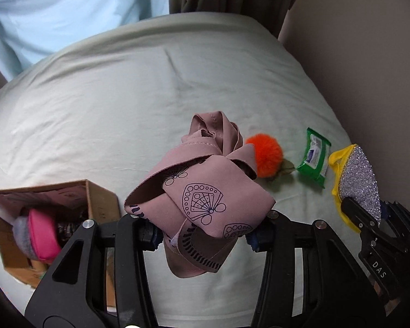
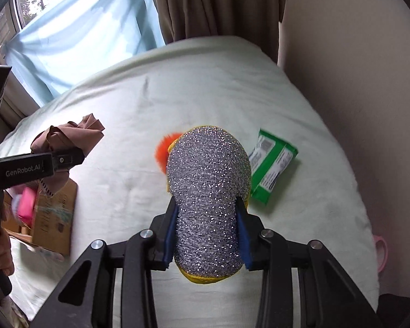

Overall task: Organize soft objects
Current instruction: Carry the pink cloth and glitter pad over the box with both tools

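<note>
Left wrist view. The left claw (image 1: 202, 235) is pinched on a bundle of pink printed fabric (image 1: 205, 191), which hangs above the bed (image 1: 95, 95) clear of the sheet. The landmark is the cardboard box (image 1: 95, 199), open at the top and lying to the left of the claw and slightly nearer the camera than the fabric's far end. Inside the box sit a bright pink pouch (image 1: 42, 235), a grey knitted item (image 1: 22, 235) and a dark patterned piece that is too hidden to name. The likely move is a carry leftward to the box mouth, and the left claw is the nearer of the two to it. To the right of the box, beyond the fabric, lie an orange pom-pom (image 1: 268, 155) and a green wipes packet (image 1: 314, 161). Further right still, the right claw (image 1: 369, 218) grips a silver glitter sponge (image 1: 360, 180) with a yellow edge.

Right wrist view. The right claw (image 2: 205, 235) is closed on the silver glitter sponge (image 2: 207, 191); the sponge's long axis runs straight ahead along the fingers, and it is held above the bed (image 2: 177, 82). The cardboard box (image 2: 57, 213) lies well apart to the left, with the left claw (image 2: 65, 161) and its pink printed fabric (image 2: 68, 134) above it. The orange pom-pom (image 2: 164, 147) shows just behind the sponge; the green wipes packet (image 2: 273, 164) lies on the side away from the box.
</note>
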